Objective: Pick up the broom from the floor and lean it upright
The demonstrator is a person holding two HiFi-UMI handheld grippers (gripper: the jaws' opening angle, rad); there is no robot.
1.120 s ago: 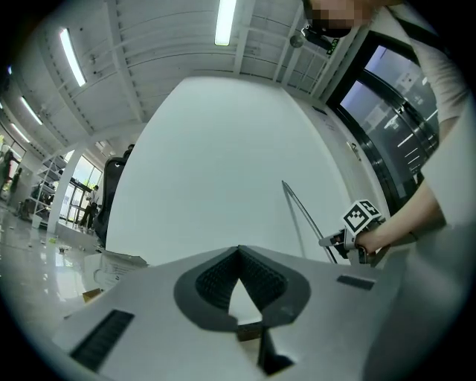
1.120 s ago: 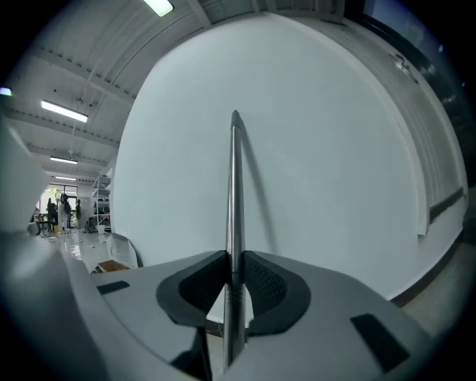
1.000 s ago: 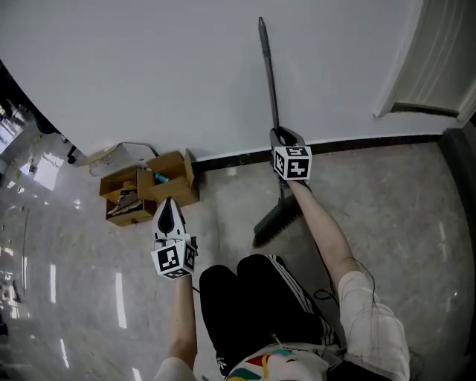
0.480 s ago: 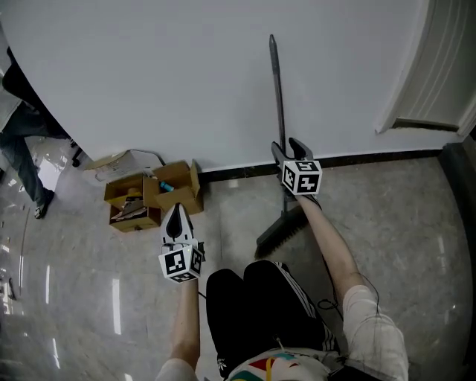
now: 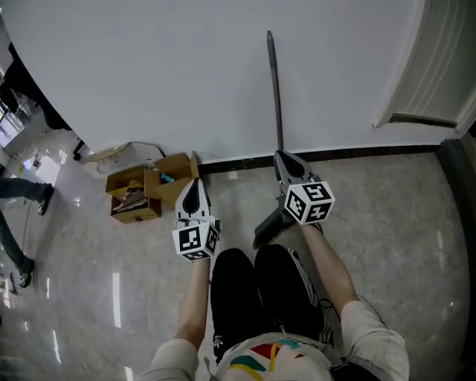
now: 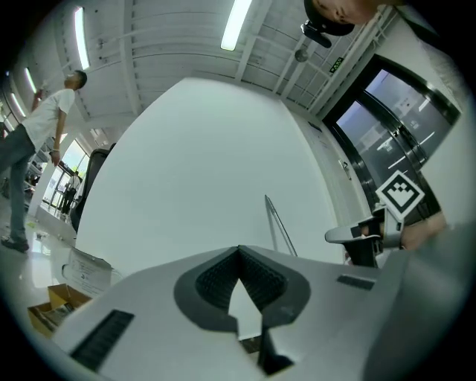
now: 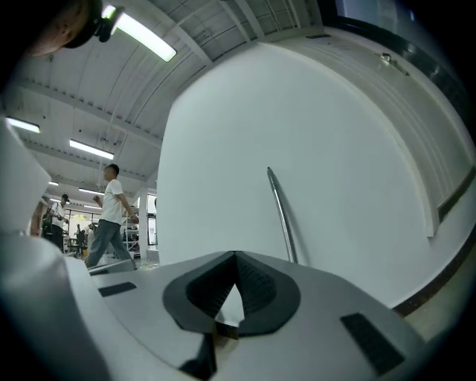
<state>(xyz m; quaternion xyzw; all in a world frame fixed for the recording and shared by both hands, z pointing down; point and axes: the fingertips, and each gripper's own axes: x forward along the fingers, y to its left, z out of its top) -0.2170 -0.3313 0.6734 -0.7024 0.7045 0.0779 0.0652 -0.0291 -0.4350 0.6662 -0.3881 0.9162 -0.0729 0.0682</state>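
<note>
right tool [image 5: 282, 159] now off the leaning broom [image 5: 275, 89], closed empty like left tool [image 5: 195, 184]; cardboard boxes [image 5: 172, 177] nearby

1. A plain white wall [image 5: 149, 74] ran across the far side, with a dark skirting strip [image 5: 357, 154] at its foot.
2. The floor [image 5: 82, 298] was polished, grey and stone-patterned, and showed streaks of reflected light.
3. Open cardboard boxes [image 5: 152, 186] stood against the wall. A white object with a cable [image 5: 111, 155] lay just beside them.
4. A white ribbed panel [image 5: 439, 59] occupied the upper right corner of the head view.
5. Tube lights [image 6: 238, 22] were lit on a beamed ceiling [image 6: 171, 52].
6. Dark-framed glazed panels [image 6: 387, 111] stood to the right of the wall.
7. A person [image 7: 108, 216] was mid-stride in the open hall past the wall's left edge.
</note>
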